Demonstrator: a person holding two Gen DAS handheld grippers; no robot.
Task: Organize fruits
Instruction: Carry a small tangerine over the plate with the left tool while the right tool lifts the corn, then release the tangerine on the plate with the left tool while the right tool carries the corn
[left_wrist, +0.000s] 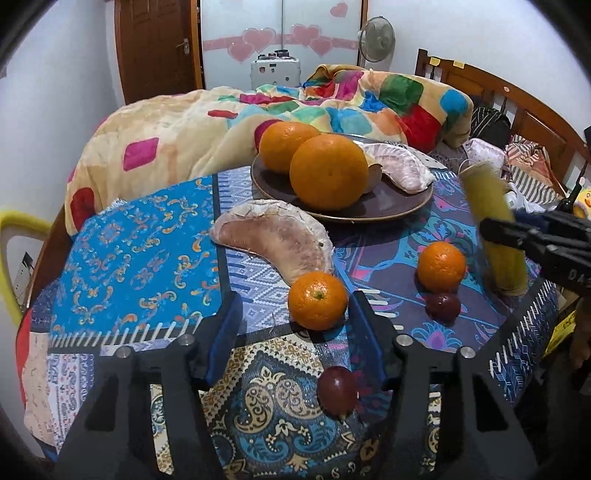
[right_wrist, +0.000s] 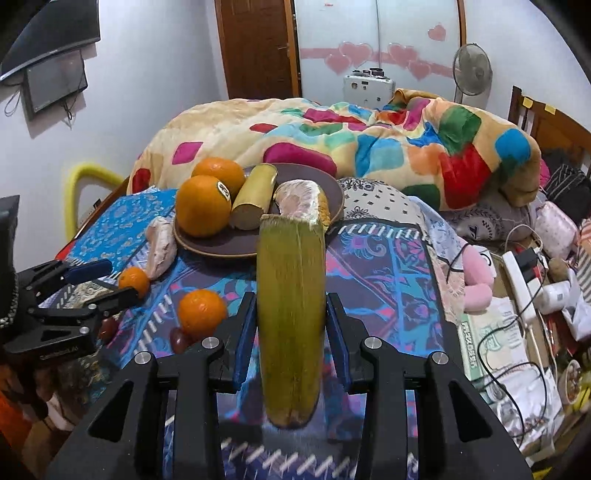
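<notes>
My left gripper (left_wrist: 295, 314) is open around a small orange (left_wrist: 317, 300) on the patterned cloth; the jaws stand either side of it, apart from it. A dark red grape (left_wrist: 337, 393) lies between the fingers, nearer me. A pomelo segment (left_wrist: 275, 236) lies just beyond. A second small orange (left_wrist: 441, 266) and another grape (left_wrist: 442, 306) lie to the right. My right gripper (right_wrist: 291, 328) is shut on a yellow-green sugarcane piece (right_wrist: 291, 314), also seen in the left wrist view (left_wrist: 491, 221). The brown plate (right_wrist: 221, 247) holds two big oranges (right_wrist: 202, 205), a cane piece (right_wrist: 255, 195) and a pomelo segment (right_wrist: 301, 201).
A colourful blanket (left_wrist: 207, 125) is heaped on the bed behind the plate. A yellow chair (left_wrist: 14, 229) stands at the left. Cables, a power strip (right_wrist: 521, 280), boxes and a pink toy (right_wrist: 476, 273) crowd the right side. The cloth's edge drops off near me.
</notes>
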